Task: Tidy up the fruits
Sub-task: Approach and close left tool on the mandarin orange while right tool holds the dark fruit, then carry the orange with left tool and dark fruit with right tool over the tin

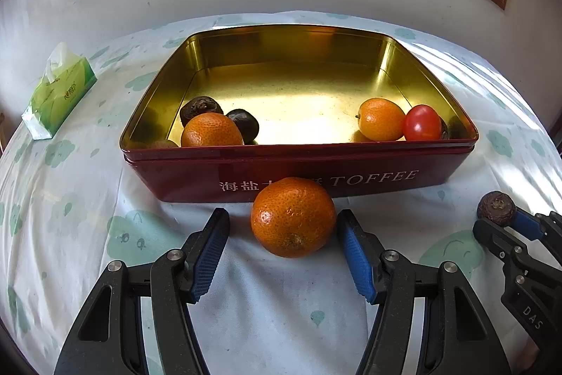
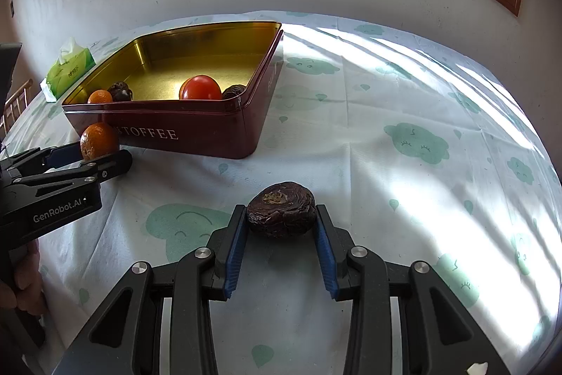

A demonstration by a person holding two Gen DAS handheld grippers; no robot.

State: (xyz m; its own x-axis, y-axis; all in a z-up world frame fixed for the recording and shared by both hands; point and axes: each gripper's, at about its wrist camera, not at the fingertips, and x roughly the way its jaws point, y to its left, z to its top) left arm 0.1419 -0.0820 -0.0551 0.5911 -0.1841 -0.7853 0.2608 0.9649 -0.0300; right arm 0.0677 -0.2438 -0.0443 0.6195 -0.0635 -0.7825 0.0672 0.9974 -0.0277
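An orange mandarin (image 1: 293,217) lies on the cloth just in front of the red toffee tin (image 1: 372,180). It sits between the fingers of my left gripper (image 1: 281,222), which is open, with a gap at the left pad. My right gripper (image 2: 280,218) is shut on a dark wrinkled fruit (image 2: 281,209), low over the cloth to the right of the tin (image 2: 196,136). The left wrist view shows that right gripper (image 1: 505,220) and its dark fruit (image 1: 496,204) at the right edge. The right wrist view shows the left gripper (image 2: 102,153) around the mandarin (image 2: 98,139).
Inside the gold-lined tin lie a mandarin (image 1: 210,130), two dark fruits (image 1: 201,108), a small orange (image 1: 381,119) and a red tomato (image 1: 421,122). A green tissue pack (image 1: 59,94) sits far left. Sunlit cloth (image 2: 421,94) spreads right of the tin. A hand (image 2: 24,283) shows at the lower left.
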